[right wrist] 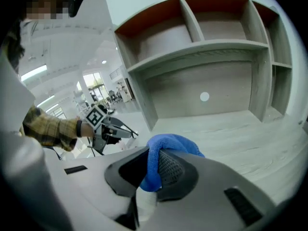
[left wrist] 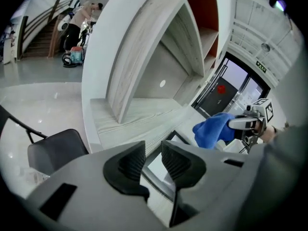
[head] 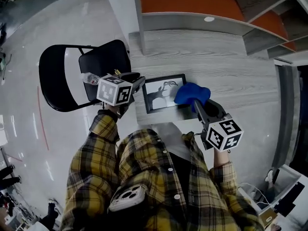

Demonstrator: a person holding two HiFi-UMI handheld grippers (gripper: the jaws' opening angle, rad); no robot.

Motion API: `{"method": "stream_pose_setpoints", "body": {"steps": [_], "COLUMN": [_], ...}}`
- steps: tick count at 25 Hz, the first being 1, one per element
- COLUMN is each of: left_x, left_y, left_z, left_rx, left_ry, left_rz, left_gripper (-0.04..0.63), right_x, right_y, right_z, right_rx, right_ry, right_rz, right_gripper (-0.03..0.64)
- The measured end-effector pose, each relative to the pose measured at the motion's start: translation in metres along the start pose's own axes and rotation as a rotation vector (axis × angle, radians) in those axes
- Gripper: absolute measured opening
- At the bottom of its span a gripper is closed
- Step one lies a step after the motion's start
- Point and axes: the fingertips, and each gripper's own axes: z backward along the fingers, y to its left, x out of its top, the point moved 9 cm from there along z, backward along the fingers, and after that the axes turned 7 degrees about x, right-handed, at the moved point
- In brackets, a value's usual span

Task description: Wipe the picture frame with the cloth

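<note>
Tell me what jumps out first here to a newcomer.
The blue cloth, clamped in the right gripper, is bunched over the right end of the picture frame on the grey desk. The left gripper hovers at the frame's left edge, jaws slightly apart, a black chair to its left.

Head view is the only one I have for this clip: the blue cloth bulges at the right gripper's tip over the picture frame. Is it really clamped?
Observer: Yes. In the right gripper view the cloth is pinched between the right gripper's jaws.
Operator: And the left gripper?
Observer: The left gripper view shows its jaws slightly apart, with the picture frame's dark border in the gap. Whether they pinch it I cannot tell.
</note>
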Motion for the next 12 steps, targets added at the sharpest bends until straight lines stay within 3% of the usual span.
{"method": "stream_pose_setpoints", "body": {"steps": [7,12], "left_x": [0.035,0.056], "left_y": [-0.062,-0.098], "left_z": [0.064,0.098], "left_rx": [-0.110,-0.198], "left_ry": [-0.196,-0.329], "left_rz": [-0.025,-0.019], "left_gripper": [0.056,0.006], "right_x": [0.066,0.091], "right_y": [0.030,0.045], "right_z": [0.021,0.020], "right_rx": [0.087,0.143], "right_ry": [-0.238,-0.313], "right_rz": [0.019,0.052], "right_gripper": [0.048,0.048]}}
